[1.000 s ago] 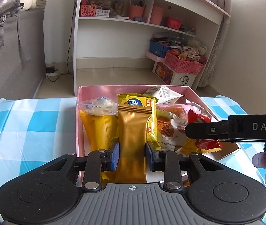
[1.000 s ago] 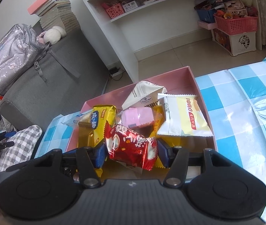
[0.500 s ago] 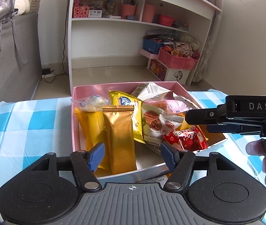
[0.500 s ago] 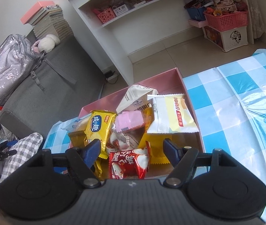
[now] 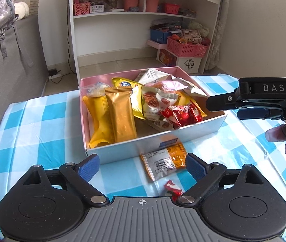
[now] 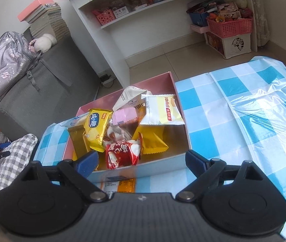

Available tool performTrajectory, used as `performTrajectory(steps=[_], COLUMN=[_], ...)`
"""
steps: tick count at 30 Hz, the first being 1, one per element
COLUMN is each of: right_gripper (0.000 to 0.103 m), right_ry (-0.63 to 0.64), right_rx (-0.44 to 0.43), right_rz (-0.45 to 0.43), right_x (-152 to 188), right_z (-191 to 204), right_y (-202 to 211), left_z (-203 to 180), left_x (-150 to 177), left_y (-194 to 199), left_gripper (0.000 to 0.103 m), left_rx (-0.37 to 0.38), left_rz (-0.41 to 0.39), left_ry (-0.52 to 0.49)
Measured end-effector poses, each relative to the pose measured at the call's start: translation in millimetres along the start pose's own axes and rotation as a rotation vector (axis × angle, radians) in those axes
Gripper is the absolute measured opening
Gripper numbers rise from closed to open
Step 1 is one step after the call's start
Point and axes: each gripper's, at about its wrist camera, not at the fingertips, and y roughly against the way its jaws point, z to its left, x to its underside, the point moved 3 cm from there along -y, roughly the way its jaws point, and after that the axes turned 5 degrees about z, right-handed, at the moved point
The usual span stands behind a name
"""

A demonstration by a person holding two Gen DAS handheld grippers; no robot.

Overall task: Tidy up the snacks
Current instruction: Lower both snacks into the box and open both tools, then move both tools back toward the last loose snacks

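Observation:
A pink box [image 5: 157,144] [image 6: 175,88] on the blue checked tablecloth holds several snack packets. A gold packet [image 5: 120,113] lies at its left and a red packet [image 5: 180,115] [image 6: 121,154] at its front right. My left gripper [image 5: 141,166] is open and empty, pulled back in front of the box. An orange-and-white packet [image 5: 164,162] [image 6: 118,184] and a small red candy [image 5: 173,188] lie on the cloth between its fingers. My right gripper [image 6: 141,161] is open and empty, just before the box's near wall; it also shows in the left wrist view [image 5: 249,109].
A white shelf unit [image 5: 110,40] with baskets and cups stands behind the table. A grey sofa [image 6: 34,92] with a backpack is at the left. A pink basket [image 6: 229,27] on a white crate sits on the floor at the right. Checked cloth [image 6: 243,121] spreads right of the box.
Both grippers opened, dropped the gold and red packets into the box, and drew back toward me. The orange-and-white packet and red candy came into view.

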Motion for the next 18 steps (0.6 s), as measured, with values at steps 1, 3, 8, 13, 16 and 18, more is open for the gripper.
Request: performTrajectory(steps=[1, 3, 8, 13, 16, 18], right_gripper=[0.094, 0.096, 0.100, 0.101, 0.101, 0.102], right_ry=[0.004, 0.012, 0.045, 0.113, 0.172, 0.214], right_rx=[0.009, 0.030, 0.074, 0.123, 0.147, 0.163], right_rz=[0.002, 0.008, 0.011, 0.035, 0.053, 0.059], right_x=[2.0, 6.7, 19.0, 31.3, 38.3, 42.7], right_z=[-0.1, -0.4, -0.4, 4.2, 9.4, 13.0], right_y=[1.2, 3.1, 6.3, 0.2, -3.1, -4.7], left_z=[-1.6, -3.7, -7.5, -12.7, -15.8, -17.1], left_x=[3.2, 9.7, 28.8, 43.8, 50.3, 52.9], left_y=[2.3, 6.2, 12.2, 6.5, 2.6, -0.2], left_gripper=[0.095, 0.096, 0.097, 0.097, 0.097, 0.097], left_rx=[-0.002, 0.003, 0.016, 0.031, 0.031, 0.037], left_rz=[0.005, 0.010, 0.018, 0.052, 0.061, 0.063], left_ry=[-0.003, -0.002, 0.008, 0.008, -0.004, -0.001])
